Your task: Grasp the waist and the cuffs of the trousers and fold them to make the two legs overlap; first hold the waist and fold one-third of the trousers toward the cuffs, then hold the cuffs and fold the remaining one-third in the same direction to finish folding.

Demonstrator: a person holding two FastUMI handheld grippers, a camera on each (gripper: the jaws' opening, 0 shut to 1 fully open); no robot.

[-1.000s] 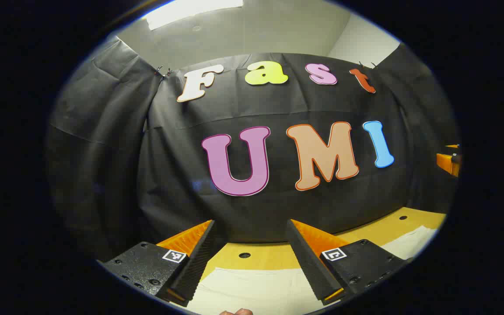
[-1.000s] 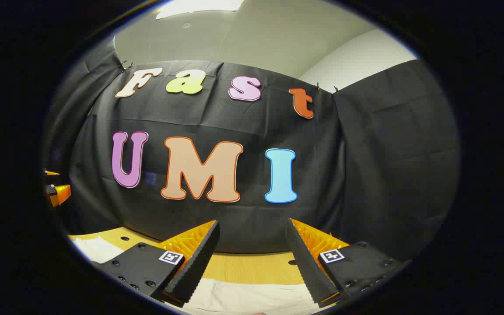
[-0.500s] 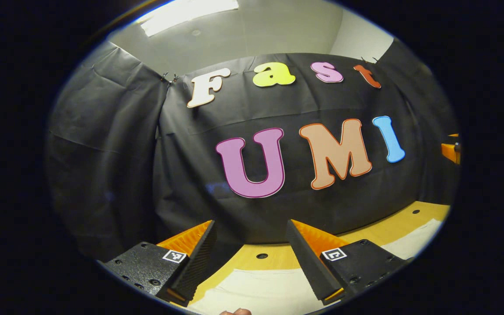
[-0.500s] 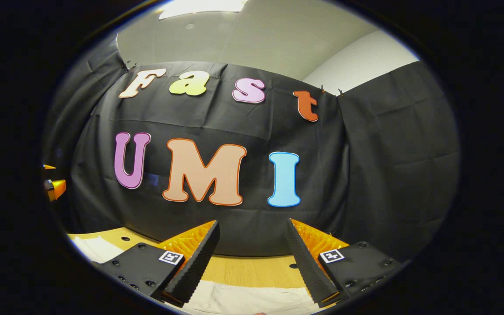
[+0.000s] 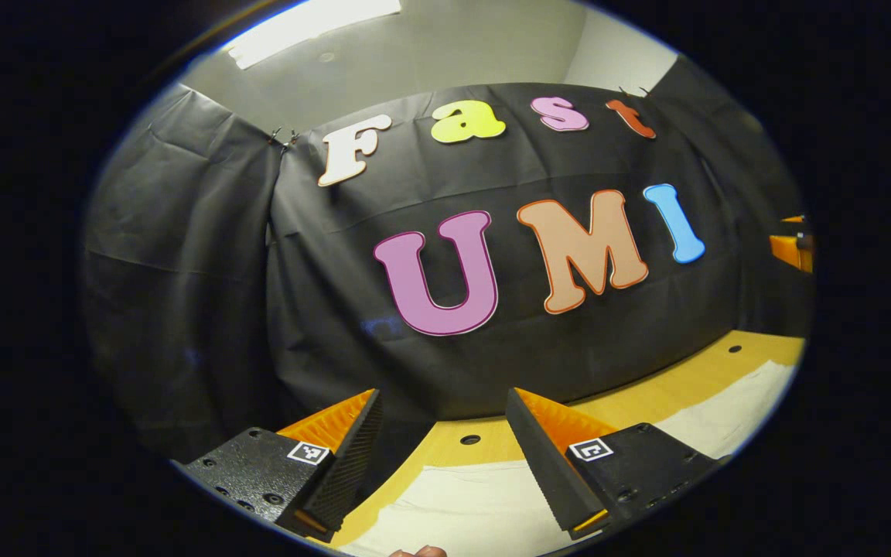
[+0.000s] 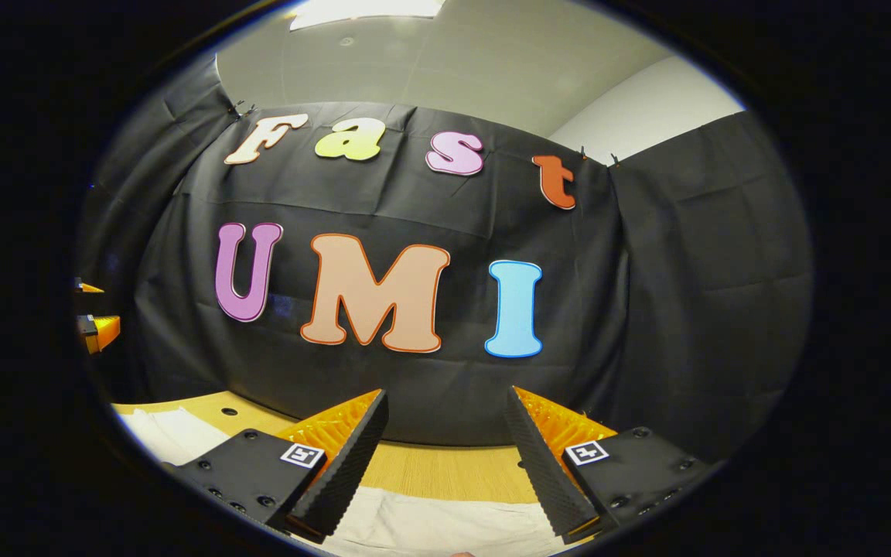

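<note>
Down at 6 o'clock in both gripper views, the trousers (image 5: 469,507) lie pale and flat on the wooden table (image 5: 670,394), nothing visibly folded yet as far as I can tell, so pretty much the whole job looks left. Left gripper (image 5: 442,456) is wide open and empty, held above the cloth. Right gripper (image 6: 445,456) is the same, spread apart with nothing between its ridged, wedge-shaped fingers (image 6: 337,472). Fabric (image 6: 430,526) looks soft and matte with light creases; the table is smooth with small round holes (image 5: 470,439).
</note>
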